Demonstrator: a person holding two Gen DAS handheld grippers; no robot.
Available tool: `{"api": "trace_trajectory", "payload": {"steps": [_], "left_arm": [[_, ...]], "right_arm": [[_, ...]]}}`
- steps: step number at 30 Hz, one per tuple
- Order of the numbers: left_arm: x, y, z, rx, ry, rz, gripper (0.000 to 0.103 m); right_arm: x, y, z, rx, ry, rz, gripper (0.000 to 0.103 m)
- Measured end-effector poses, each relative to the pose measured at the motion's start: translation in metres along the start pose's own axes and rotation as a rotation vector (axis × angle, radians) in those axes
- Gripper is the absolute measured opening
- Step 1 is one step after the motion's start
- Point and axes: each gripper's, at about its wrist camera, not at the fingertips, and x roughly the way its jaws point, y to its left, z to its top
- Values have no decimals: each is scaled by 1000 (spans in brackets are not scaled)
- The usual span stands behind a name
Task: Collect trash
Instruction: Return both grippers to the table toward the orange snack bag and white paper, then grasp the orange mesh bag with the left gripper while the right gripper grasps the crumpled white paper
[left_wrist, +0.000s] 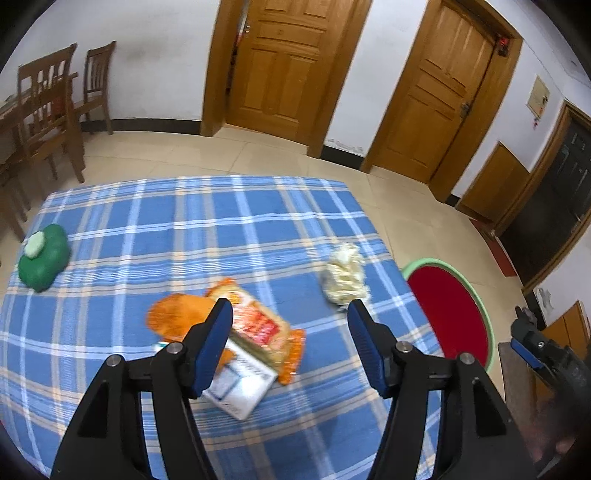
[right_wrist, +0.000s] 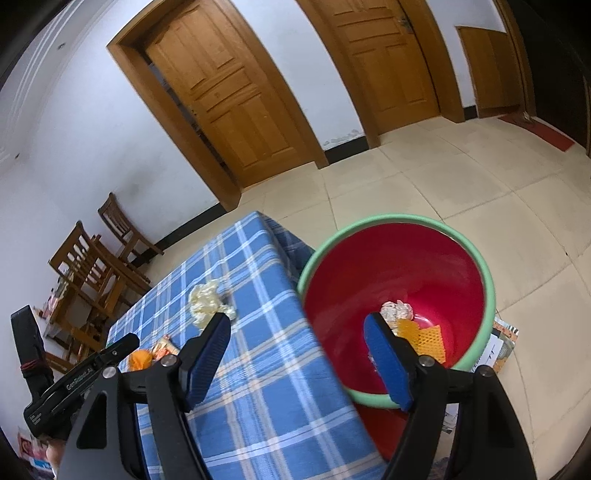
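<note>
— Both grippers are spread wide, nothing in either. The left gripper (left_wrist: 288, 314) hangs over the blue plaid table (left_wrist: 184, 206), and the right gripper (right_wrist: 295, 328) is off by the table's corner, above the red bin (right_wrist: 491, 295).

— Where's the trash?

— In the left view, an orange snack wrapper (left_wrist: 258, 325) sits at about six o'clock on the cloth, lying on a white carton (left_wrist: 240, 387), with an orange peel (left_wrist: 173, 314) just beside it toward nine. A crumpled pale bag (left_wrist: 345, 273) is out at three o'clock near the edge. The bin already has a paper wad (right_wrist: 397, 309) and orange foam netting (right_wrist: 424, 334) at the bottom.

— And the green thing at nine o'clock?

— The green lidded container (left_wrist: 42, 256)? Can't tell if it's trash.

— What might go wrong?

— That pile, I'd guess. Wrapper and carton overlap, so a pinch could lift one and drag the other off the table. The crumpled bag is light and close to the edge; a nudge might send it to the floor beside the bin.
</note>
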Motion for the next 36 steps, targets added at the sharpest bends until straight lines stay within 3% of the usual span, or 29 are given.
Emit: {"api": "trace_trajectory", "payload": {"steps": [14,27,36], "left_arm": [[6,64,-12,-107,14,91,67],[27,84,-19,-155,50,63,67],[42,88,-21,-164,66,39,67]], "right_arm": [[29,61,0,-125,65,24,78],[104,100,-12,-234,178,10,78],[145,115,-17,-308,178,-15,78]]}}
